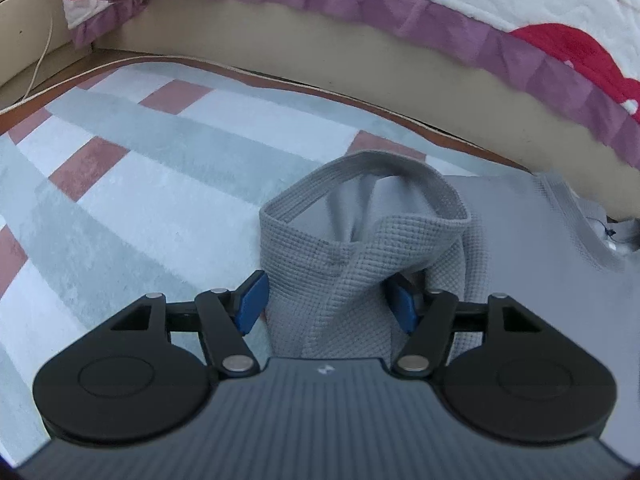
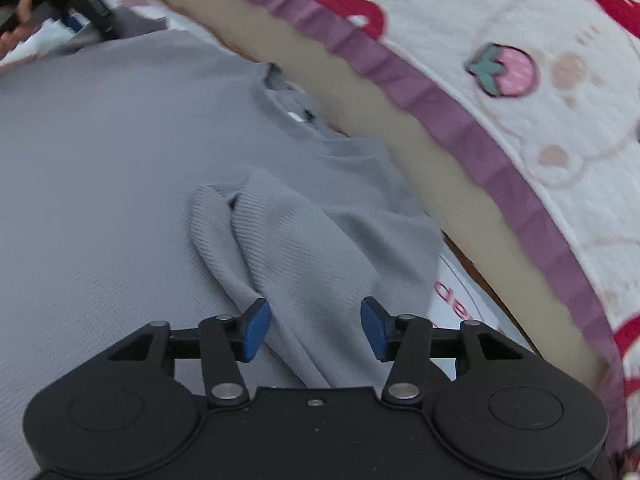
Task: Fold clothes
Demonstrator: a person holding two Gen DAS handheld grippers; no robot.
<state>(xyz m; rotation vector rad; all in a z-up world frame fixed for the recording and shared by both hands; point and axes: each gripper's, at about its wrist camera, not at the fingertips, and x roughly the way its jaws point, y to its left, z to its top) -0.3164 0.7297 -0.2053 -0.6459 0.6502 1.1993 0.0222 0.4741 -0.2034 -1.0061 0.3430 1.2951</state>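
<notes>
One grey waffle-knit top [image 2: 120, 160] lies spread on a striped rug [image 1: 120, 168] on the floor, its neckline [image 2: 288, 100] toward the bed base [image 2: 400, 112], with both sleeves drawn up off the body panel. It looks soft, light and limp, likely to sag and crease wherever it is unsupported, so the ribbed cuff [image 1: 400, 168] and seams seem the firmer places to grip. The left gripper [image 1: 326, 306] has its fingers closed against bunched sleeve cloth just below that cuff. The right gripper [image 2: 316, 330] sits with fingers spread either side of the other sleeve [image 2: 312, 248], gripping nothing. A frilled quilt [image 2: 520, 100] hangs over the bed edge behind.
</notes>
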